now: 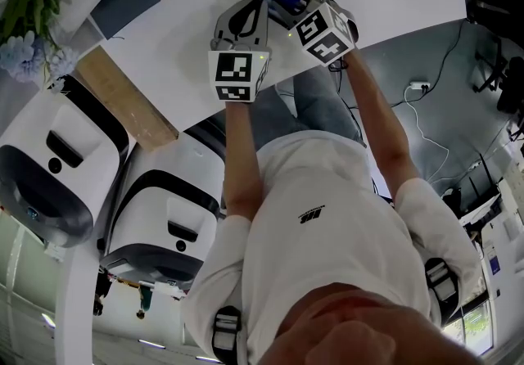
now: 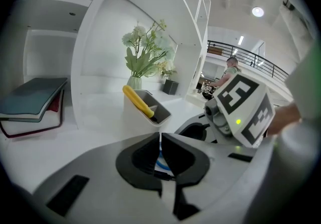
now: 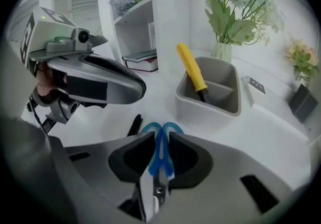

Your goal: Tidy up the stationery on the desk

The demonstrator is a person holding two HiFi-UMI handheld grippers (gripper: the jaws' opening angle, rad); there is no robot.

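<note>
Scissors (image 3: 159, 152) with blue handles are off the desk (image 3: 271, 127) and clamped between the pads of the right gripper (image 3: 160, 137), loops pointing away towards the desktop and steel blades back towards the camera. They hang just in front of the grey desk organiser (image 3: 193, 105) but are not in it yet. The left gripper (image 2: 160, 140) sits close beside them with its jaws drawn together to a thin slit and nothing pinched in them, as far as its own view shows; the blue and black seen below its pads look like the scissor loops and a pen beyond. By my reading the tidying is partly done: a yellow-handled tool (image 3: 190, 67) already stands slanted in the organiser, black tip down and handle over the rim. The scissors are picked up but not stowed, and a black pen (image 3: 134, 123) lies loose on the desk under the left gripper's nose, so at least those two remain. The organiser is an open tray with a divider across it. I cannot tell which section holds the yellow tool, and the rest of the tray looks empty from the right gripper view. Behind it stand a vase of flowers (image 3: 235, 17) and a shelf unit with a few books (image 2: 32, 102) lying flat, which seem to need no handling
</note>
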